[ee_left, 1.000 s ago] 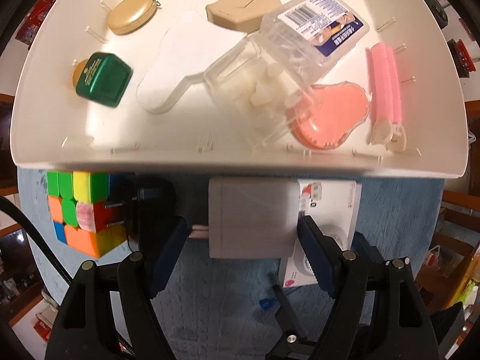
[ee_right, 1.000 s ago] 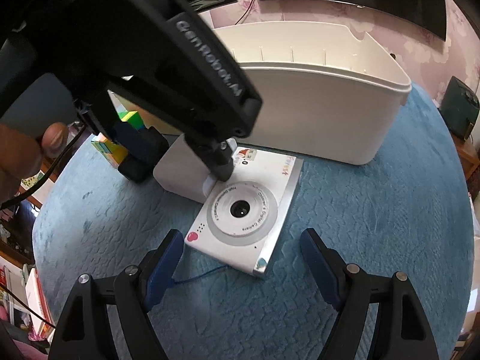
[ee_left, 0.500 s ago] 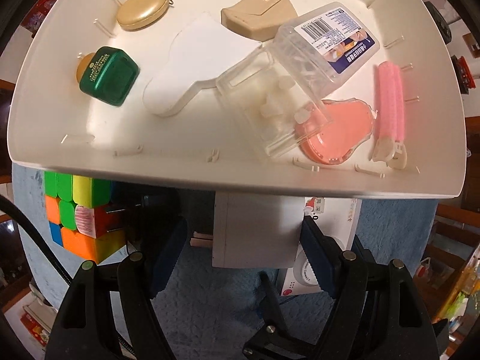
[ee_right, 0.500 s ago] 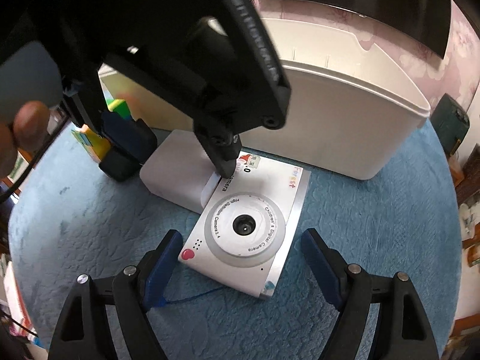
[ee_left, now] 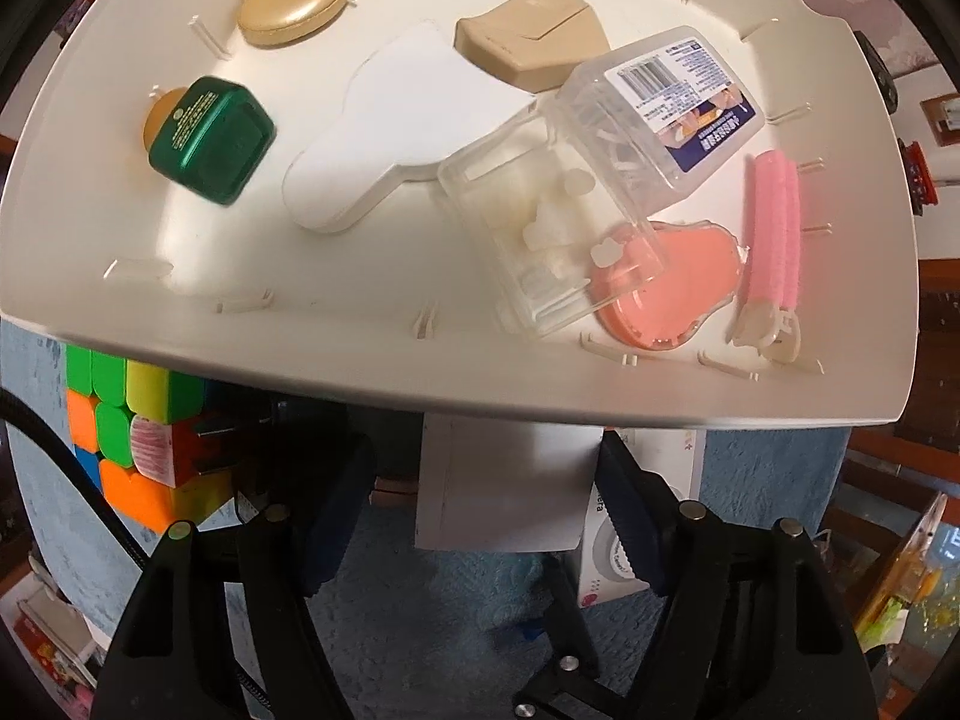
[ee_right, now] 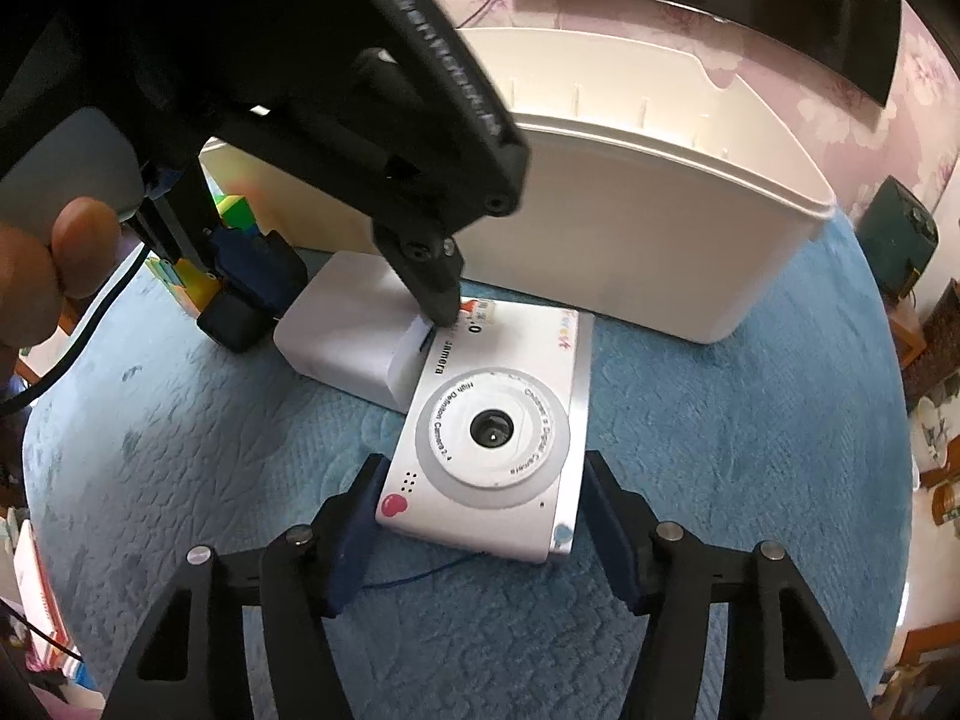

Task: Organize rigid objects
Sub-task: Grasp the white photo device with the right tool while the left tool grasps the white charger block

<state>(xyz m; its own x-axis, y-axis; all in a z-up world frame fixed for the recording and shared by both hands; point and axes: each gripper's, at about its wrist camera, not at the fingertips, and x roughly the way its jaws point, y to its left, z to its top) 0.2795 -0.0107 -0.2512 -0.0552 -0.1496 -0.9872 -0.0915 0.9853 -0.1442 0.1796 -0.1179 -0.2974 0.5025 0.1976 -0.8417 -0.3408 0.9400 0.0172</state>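
Observation:
A white box lies on the blue mat beside a white toy camera. My left gripper is open, its jaws on either side of the white box; the right pad looks close to it. My right gripper is open, straddling the near end of the camera just above the mat. The white bin in the left wrist view holds a green bottle, a clear floss box, pink items and tan cases. A colour cube and a black block sit left of the box.
The bin's outer wall stands just behind the camera. The person's hand and a black cable are at left. Furniture and clutter ring the round blue mat.
My right gripper has moved forward and down so its jaws now flank the camera. My left gripper has lowered and tilted slightly around the white box.

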